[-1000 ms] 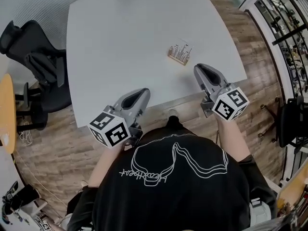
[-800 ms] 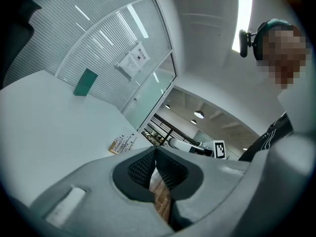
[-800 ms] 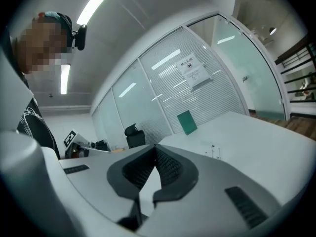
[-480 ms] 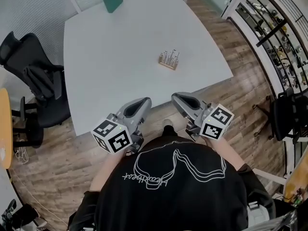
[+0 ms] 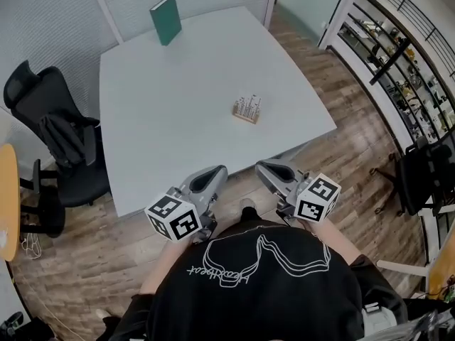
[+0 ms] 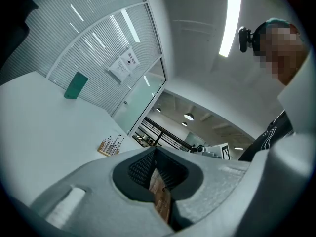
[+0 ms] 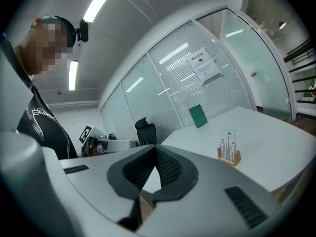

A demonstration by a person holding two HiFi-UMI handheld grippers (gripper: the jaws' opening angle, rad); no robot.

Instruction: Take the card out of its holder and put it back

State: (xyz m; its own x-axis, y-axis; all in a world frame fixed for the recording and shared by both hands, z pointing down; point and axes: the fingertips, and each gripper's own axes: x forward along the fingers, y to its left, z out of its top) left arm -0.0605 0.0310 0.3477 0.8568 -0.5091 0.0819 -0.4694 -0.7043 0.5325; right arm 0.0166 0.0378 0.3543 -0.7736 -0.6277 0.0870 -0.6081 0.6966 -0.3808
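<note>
The card holder (image 5: 247,110) is a small wooden block with several thin upright wire clips, standing on the white table (image 5: 178,98) right of its middle. It also shows in the left gripper view as the holder (image 6: 110,146) and in the right gripper view as the holder (image 7: 229,154). No card is plain enough to tell. My left gripper (image 5: 213,173) and right gripper (image 5: 265,168) hang side by side off the table's near edge, close to my body. Both are far from the holder. The left gripper (image 6: 155,151) and right gripper (image 7: 155,148) are shut with nothing between them.
A green book (image 5: 165,20) stands upright at the table's far left corner. A black office chair (image 5: 60,137) sits left of the table. Shelving (image 5: 398,55) runs along the right over wood floor (image 5: 334,162). A glass partition with blinds (image 7: 197,78) stands behind the table.
Both grippers have drawn back from the table's edge toward my body. The right one has moved left, nearer the left one. The table and holder now look farther away.
</note>
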